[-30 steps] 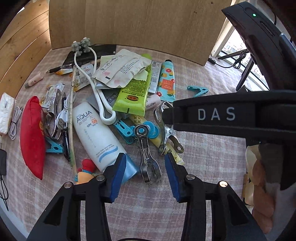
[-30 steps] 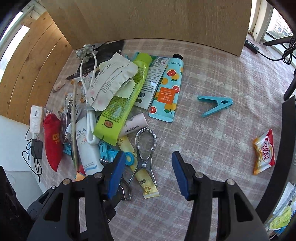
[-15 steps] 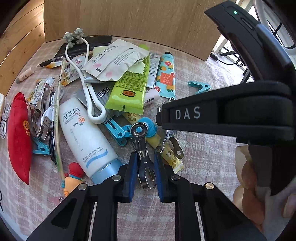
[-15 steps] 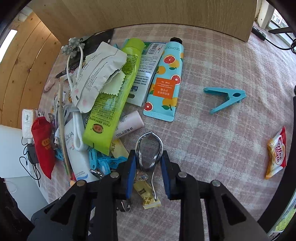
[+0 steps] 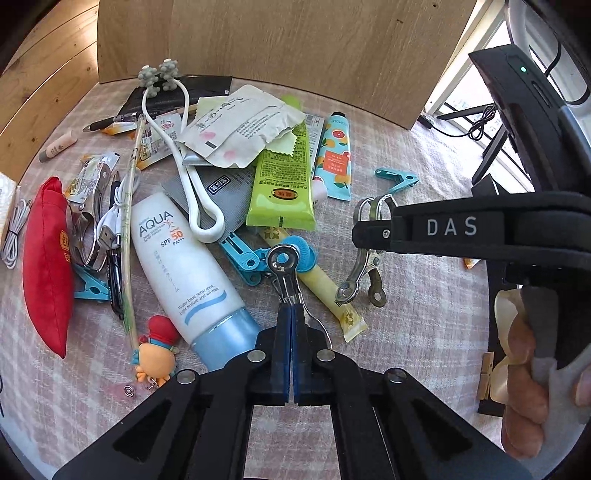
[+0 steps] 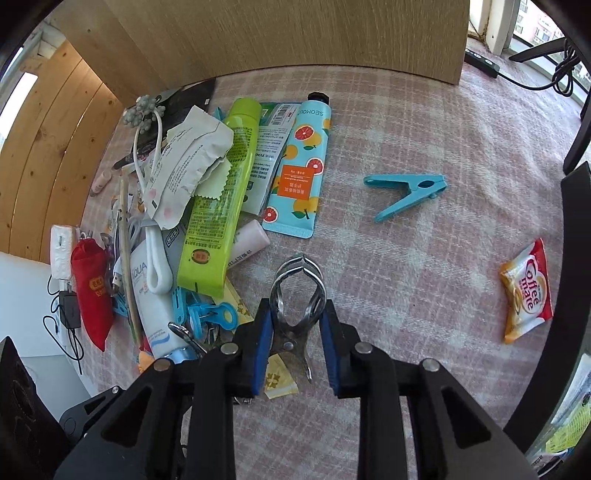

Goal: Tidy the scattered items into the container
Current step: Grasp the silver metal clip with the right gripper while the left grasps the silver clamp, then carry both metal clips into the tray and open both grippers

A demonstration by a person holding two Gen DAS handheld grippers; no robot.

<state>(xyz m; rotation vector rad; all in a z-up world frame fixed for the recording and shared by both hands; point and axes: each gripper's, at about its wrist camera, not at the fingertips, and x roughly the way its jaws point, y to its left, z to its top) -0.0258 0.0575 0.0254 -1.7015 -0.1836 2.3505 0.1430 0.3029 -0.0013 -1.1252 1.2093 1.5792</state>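
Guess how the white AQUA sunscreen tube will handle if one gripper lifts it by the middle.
The AQUA sunscreen tube looks glossy plastic, so the pads may slip. Its body tapers flat away from the blue cap, so it seems unlikely to roll far. It looks full, so probably heavy beside the sachets around it and cap-heavy; a white looped cord lies close by and could drag.

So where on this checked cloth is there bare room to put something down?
Bare cloth lies between the blue clothespin and the Coffee-mate sachet, also beyond the clothespin toward the wooden panel. Crowded: the pile around the green tube and AQUA sunscreen.
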